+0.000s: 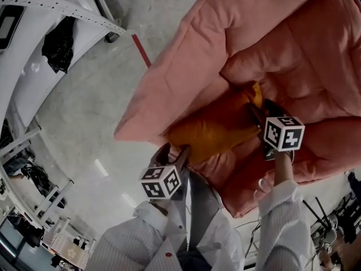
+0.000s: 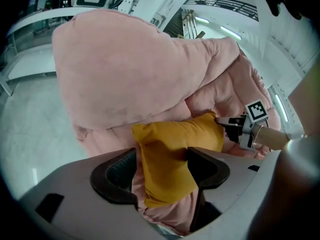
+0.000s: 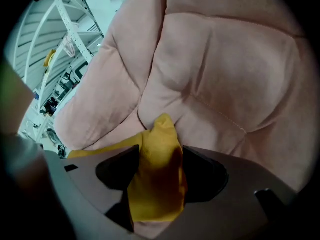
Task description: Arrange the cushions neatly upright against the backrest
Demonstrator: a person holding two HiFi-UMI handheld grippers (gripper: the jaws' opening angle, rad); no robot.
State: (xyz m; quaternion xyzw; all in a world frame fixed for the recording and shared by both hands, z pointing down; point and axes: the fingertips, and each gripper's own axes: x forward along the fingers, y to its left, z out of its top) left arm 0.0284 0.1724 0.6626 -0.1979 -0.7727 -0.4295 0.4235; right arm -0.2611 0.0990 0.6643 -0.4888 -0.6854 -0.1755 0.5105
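Open wide at both the left claw (image 2: 162, 166) and the right claw (image 3: 160, 170), with one end of the yellow cushion (image 1: 217, 130) loose between each pair of jaws. Resting just beyond them against the backrest (image 3: 225, 74) of the pink sofa (image 1: 186, 61), probably on edge, though hard to judge from these angles. Left to do: checking and straightening. Farther out, grey floor (image 1: 90, 106) and white frames (image 1: 51, 7), well apart; nothing in the way.

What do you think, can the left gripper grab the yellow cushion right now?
Probably yes: one end of the yellow cushion sits between the open jaws of the left gripper, and nothing looks to be in the way.
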